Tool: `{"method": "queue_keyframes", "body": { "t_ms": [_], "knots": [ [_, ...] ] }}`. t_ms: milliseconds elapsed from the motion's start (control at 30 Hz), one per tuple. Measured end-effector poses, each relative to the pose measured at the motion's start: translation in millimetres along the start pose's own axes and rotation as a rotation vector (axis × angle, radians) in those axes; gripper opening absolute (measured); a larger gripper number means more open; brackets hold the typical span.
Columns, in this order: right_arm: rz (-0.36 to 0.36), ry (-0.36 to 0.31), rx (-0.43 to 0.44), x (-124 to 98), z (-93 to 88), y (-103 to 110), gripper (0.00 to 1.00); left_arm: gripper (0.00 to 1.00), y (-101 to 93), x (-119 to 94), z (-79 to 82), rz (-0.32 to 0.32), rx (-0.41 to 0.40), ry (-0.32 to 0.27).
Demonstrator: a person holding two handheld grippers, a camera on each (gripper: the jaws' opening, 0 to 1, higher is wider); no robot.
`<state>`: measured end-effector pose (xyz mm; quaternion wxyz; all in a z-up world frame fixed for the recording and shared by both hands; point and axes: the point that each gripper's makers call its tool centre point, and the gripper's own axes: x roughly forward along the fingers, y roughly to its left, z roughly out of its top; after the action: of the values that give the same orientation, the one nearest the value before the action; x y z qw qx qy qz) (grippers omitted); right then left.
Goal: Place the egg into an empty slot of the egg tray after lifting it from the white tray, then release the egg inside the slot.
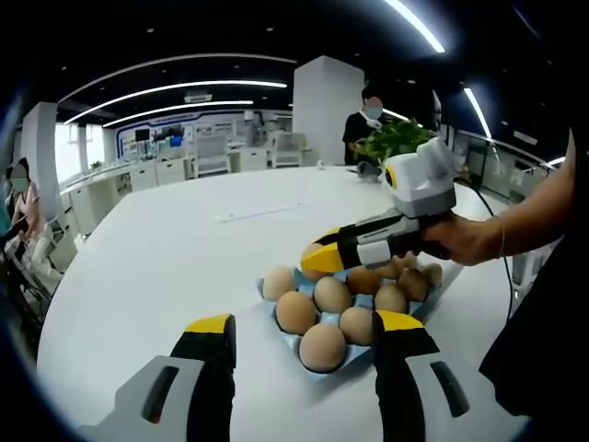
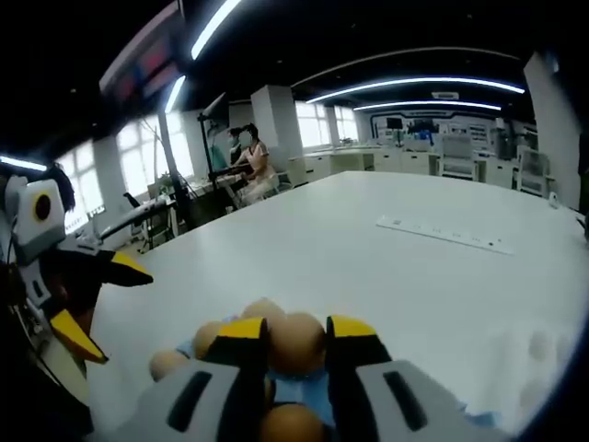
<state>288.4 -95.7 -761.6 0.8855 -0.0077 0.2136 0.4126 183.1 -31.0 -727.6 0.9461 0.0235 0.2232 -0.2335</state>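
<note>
Between the yellow-tipped jaws of the right gripper [image 2: 296, 333], an egg [image 2: 296, 343] sits pinched, directly over the blue egg tray [image 1: 291, 335], which lies on the white desk [image 1: 175, 249]. In the left gripper view the same gripper reaches in from the right, held by a person's hand [image 1: 469, 241], its jaws closed around the egg above the far rows of the tray. The tray is crowded with brown eggs [image 1: 296, 312]; whether any slot is empty under the gripper cannot be told.

The left gripper [image 1: 299, 330] hovers just short of the tray's near edge, jaws spread wide and holding nothing; the nearest egg lies between its tips in the view, beyond them.

Around the tray the desk is broad and bare, apart from a thin white strip [image 1: 259, 214] lying well beyond it. The desk's curved edge runs far off on the left, and a potted plant [image 1: 398, 140] stands near its far rim, with office furniture and seated people behind.
</note>
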Motion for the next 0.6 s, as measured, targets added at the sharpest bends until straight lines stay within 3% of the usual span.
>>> {"method": "queue_keyframes", "body": {
  "t_ms": [400, 500, 600],
  "knots": [
    [0.006, 0.024, 0.019, 3, -5.5, -1, 0.24, 0.6, -0.1, 1, 1.6, -0.001, 0.001, -0.001],
    [0.008, 0.044, 0.093, 5, -9.5, -4, 0.24, 0.6, -1.1, 2, 1.7, -0.004, 0.002, -0.002],
    [0.008, 0.044, 0.105, 4, -10.1, -5, 0.24, 0.6, -1.3, 2, 2.2, -0.005, 0.001, -0.003]
  ]
}}
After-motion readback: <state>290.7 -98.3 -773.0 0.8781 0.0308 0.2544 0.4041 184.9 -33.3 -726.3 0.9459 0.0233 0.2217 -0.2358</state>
